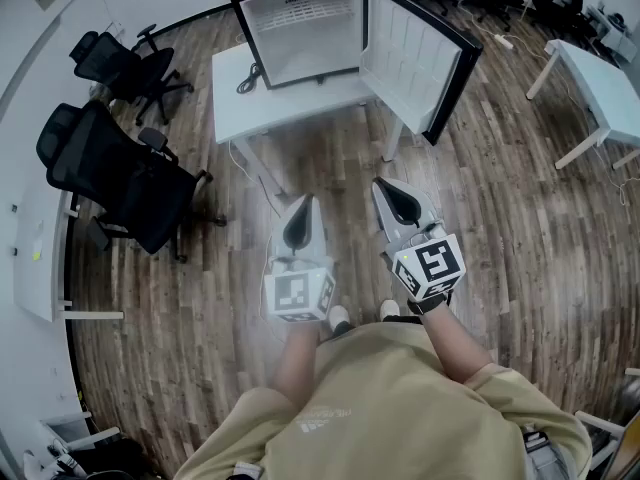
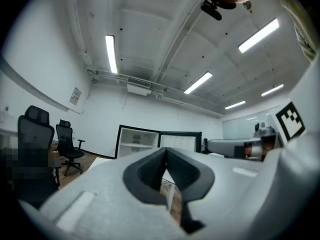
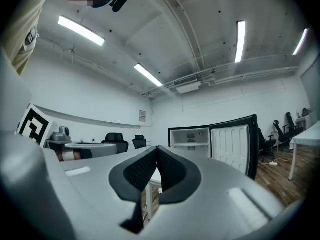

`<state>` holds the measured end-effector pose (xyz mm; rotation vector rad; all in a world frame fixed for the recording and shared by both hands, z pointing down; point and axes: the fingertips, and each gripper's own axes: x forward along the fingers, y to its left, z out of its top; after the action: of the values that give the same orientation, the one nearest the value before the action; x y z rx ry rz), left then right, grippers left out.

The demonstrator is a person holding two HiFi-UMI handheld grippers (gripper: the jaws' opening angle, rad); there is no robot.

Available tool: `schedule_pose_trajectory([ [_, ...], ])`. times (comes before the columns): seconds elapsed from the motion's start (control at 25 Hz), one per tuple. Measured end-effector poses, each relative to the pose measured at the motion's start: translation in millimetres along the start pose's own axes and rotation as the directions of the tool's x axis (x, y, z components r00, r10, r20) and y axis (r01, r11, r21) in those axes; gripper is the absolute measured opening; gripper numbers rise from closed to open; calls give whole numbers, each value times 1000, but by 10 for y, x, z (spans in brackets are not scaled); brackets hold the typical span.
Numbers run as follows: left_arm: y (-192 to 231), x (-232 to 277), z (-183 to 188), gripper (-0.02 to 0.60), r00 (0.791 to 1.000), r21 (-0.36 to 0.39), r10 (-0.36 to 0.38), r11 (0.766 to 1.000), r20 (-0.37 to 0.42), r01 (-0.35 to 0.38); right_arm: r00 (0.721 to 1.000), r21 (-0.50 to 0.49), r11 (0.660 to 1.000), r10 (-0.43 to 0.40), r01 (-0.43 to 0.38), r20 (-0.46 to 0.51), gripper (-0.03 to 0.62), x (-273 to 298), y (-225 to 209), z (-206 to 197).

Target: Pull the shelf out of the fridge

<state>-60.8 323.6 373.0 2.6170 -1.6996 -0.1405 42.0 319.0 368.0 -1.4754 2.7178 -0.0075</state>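
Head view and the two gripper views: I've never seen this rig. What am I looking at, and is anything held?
No robot arm here: a person holds a two-jaw gripper in each hand. The head view looks steeply down from their head at the left gripper and right gripper; the marker cubes belong to them. Each gripper view looks along its own jaws. Both pairs of jaws are together with nothing between them. Ahead, a small fridge stands on a white table, its door swung open, the shelf inside. Both grippers are well short of it.
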Motion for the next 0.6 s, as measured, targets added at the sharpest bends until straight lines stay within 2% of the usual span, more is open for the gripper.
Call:
schedule_pose_trajectory([
  [0.32,314,-19,89,0,1000,17,21,1000,23,-21,999,74,996,-46,45,16,6,136,14,-41],
  [0.6,475,-93,59,0,1000,12,-15,1000,19,15,999,81,996,-44,42,21,6,290,239,-83],
])
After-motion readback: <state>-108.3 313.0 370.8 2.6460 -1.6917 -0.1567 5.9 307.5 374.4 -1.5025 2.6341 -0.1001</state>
